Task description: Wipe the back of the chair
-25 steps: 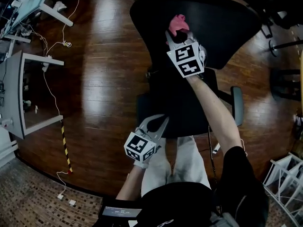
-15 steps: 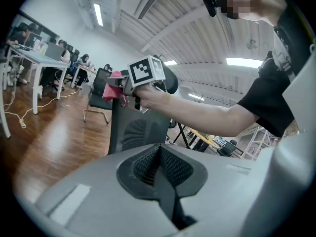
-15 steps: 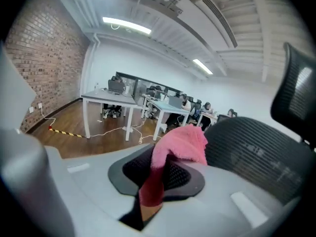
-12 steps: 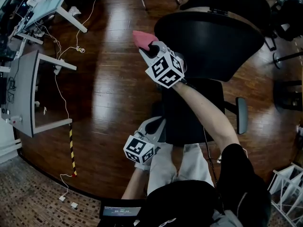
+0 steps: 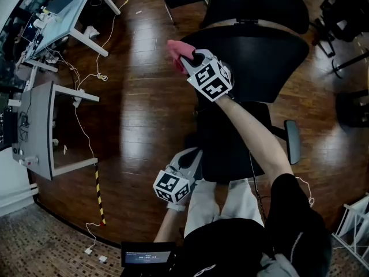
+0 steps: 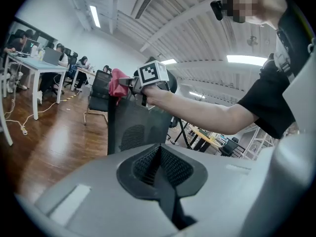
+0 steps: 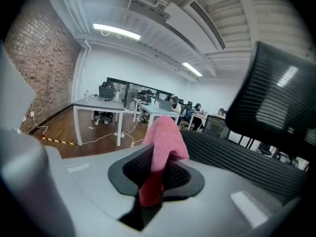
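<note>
**Right claw (image 5: 191, 60) and chair back (image 5: 259, 51).** Your right claw is clamped on a pink cloth (image 5: 176, 48), whose free end bulges out past the jaw tips. The cloth sits at the upper left corner of the chair back, just beside its edge; whether it touches the mesh cannot be told. From the claw, the chair back lies to your right, with its top edge running left to right across you. The wiping stroke is therefore judged to travel rightward along that edge, then down the panel. In the right gripper view the ribbed mesh passes just behind and to the right of the cloth. Your left claw (image 5: 190, 156) hangs low by the front left corner of the seat (image 5: 242, 146), its jaws together on nothing and well apart from the cloth. The right arm is the nearer one.
</note>
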Tool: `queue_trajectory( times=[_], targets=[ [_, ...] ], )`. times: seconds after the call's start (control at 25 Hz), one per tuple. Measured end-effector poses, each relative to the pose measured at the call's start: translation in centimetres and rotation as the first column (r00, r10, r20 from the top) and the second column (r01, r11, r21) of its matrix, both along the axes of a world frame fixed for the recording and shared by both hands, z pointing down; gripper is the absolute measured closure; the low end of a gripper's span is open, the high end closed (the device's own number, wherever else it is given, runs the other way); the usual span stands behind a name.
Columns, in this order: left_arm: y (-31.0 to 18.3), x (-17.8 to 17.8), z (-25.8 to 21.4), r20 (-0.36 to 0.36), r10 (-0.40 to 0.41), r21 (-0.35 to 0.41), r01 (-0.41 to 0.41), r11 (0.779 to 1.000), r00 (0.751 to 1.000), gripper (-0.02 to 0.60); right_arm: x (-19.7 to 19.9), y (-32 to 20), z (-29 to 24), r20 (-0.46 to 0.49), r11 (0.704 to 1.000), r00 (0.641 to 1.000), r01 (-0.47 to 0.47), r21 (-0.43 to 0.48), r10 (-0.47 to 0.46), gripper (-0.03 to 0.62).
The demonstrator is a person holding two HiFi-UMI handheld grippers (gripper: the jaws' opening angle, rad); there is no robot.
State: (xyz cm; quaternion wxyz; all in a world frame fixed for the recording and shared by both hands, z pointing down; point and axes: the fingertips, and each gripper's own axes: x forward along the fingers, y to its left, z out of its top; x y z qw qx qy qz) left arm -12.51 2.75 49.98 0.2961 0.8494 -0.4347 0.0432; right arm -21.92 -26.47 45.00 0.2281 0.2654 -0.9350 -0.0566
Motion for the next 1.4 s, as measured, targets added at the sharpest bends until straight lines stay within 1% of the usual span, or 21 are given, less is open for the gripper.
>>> queue_trajectory(
  times=[0.2,0.4,0.6,0.76,0.92,1.04,1.2,1.32,1.4],
  targets=[
    [-1.6,4.2,-1.0,0.002,0.081,0.007,-0.081,0.997,0.997,0.593,7.4,-3.4,-0.2,0.018,0.992,0.993,-0.120,-0.029,0.120,0.551],
    [-3.1,8.6,-1.3,0.003,0.160,0.003,-0.160,0.987,0.987,0.594,16.0,-6.6,-0.3,0.028,0.969,0.970,-0.242,-0.045,0.243,0.551],
    [-4.1,12.7,-1.5,0.008,0.230,0.003,-0.230,0.973,0.973,0.593,25.1,-8.9,-0.4,0.034,0.936,0.936,-0.350,-0.043,0.351,0.551],
    [-5.4,16.1,-2.1,0.013,0.275,0.012,-0.275,0.961,0.961,0.594,32.7,-10.1,-0.4,0.023,0.896,0.897,-0.440,-0.050,0.442,0.551],
    [-6.4,19.6,-2.8,0.022,0.311,0.021,-0.311,0.950,0.950,0.593,39.7,-10.8,-0.7,0.018,0.858,0.859,-0.511,-0.055,0.512,0.551],
    [-6.8,21.6,-3.4,0.027,0.332,0.028,-0.333,0.943,0.943,0.592,43.4,-11.0,-1.0,0.013,0.839,0.840,-0.541,-0.054,0.542,0.551],
    [-7.0,23.0,-4.1,0.035,0.344,0.038,-0.345,0.938,0.938,0.594,46.9,-11.2,-0.9,0.007,0.817,0.818,-0.574,-0.060,0.575,0.551],
    [-6.8,23.3,-4.4,0.036,0.339,0.044,-0.341,0.939,0.940,0.593,48.8,-11.1,-0.6,-0.014,0.798,0.799,-0.601,-0.050,0.601,0.551],
    [-6.3,23.5,-4.7,0.036,0.327,0.043,-0.328,0.944,0.944,0.593,49.8,-10.7,-0.2,-0.042,0.797,0.798,-0.602,-0.042,0.601,0.551]
  ],
)
